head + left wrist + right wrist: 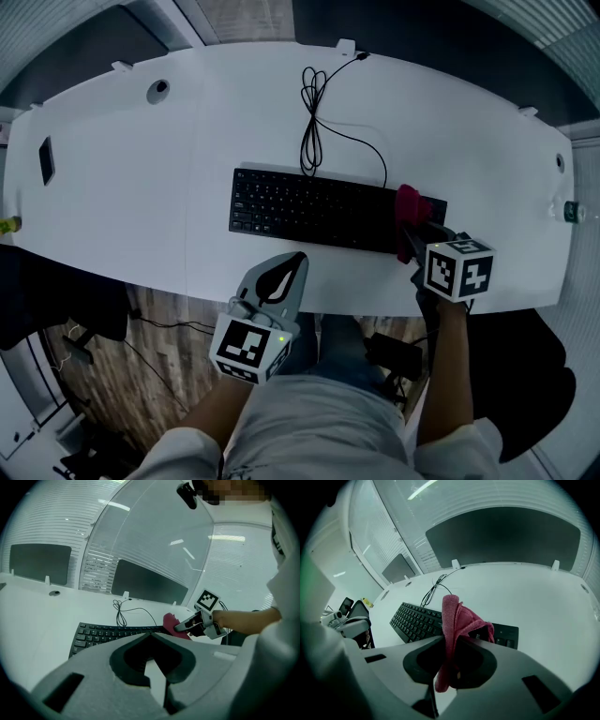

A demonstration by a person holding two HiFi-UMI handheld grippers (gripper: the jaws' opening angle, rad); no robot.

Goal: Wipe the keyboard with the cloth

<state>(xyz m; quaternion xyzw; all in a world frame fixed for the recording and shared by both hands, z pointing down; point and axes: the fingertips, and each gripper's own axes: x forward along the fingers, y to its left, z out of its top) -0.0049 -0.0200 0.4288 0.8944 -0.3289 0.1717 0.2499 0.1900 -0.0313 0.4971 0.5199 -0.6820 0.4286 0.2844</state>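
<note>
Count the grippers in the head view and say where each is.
2. The left gripper, shut and empty, is at the near edge of the desk, before the keyboard; the right gripper grips the red cloth at the keyboard's right end.

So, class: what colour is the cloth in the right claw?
The crumpled fabric cloth is pinkish red, clearest in the right gripper view.

Bare desk (112, 225) flanks the keyboard (309, 208); its coiled cable (314, 103) lies behind

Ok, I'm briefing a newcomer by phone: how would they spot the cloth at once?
Find the white desk, then the black keyboard on it. At its right end, pinched in the right claw, is the cloth: the only soft, pink-red thing.
</note>
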